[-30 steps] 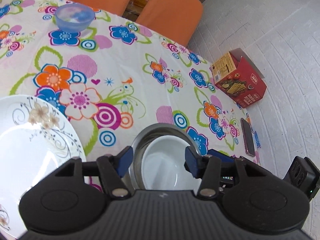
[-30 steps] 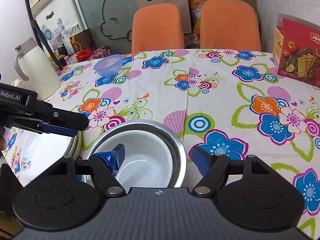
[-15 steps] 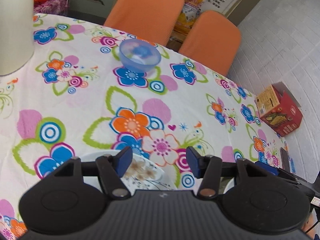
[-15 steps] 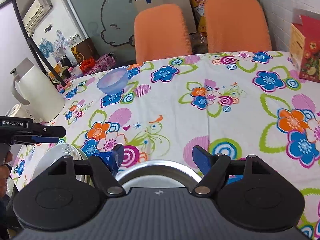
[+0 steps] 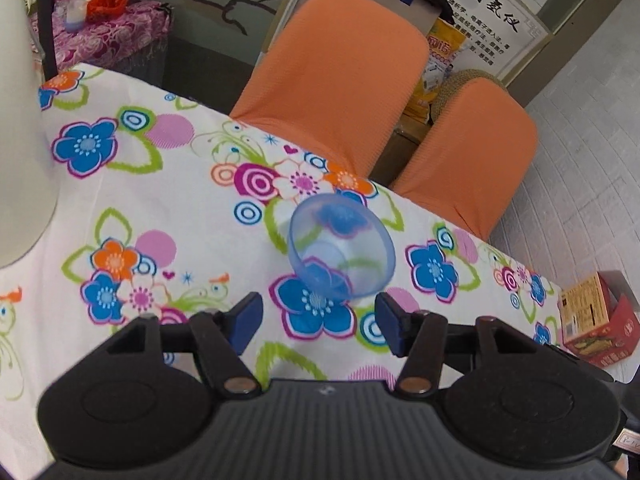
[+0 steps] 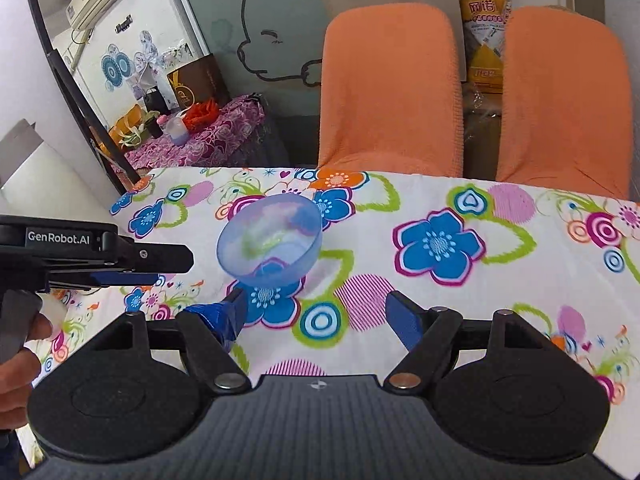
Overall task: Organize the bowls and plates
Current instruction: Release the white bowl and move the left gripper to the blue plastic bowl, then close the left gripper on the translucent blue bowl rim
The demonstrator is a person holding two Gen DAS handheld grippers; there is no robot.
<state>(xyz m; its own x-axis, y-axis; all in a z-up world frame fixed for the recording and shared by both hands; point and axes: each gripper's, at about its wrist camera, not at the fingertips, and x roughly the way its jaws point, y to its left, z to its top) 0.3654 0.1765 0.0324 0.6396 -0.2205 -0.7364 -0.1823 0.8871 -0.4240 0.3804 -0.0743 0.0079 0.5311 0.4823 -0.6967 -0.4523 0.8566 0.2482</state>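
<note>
Translucent blue plastic bowl [image 5: 342,248] upright on floral surface [image 5: 168,184], mouth up, far side near orange chairs [image 5: 340,80]. Round, no long axis. Likely light, thin-walled, slick; may skid or tip if nudged. Best hold: pinch rim wall. Left gripper [image 5: 318,322] wide open, empty, bowl just ahead between fingers. Right gripper [image 6: 318,318] wide open, empty, near bowl base.

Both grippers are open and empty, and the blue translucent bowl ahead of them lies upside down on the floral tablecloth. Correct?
Not quite. The blue bowl stands upright, rim up, on the tablecloth, as the right wrist view shows. The rest holds: the left gripper and right gripper are open and empty.
</note>
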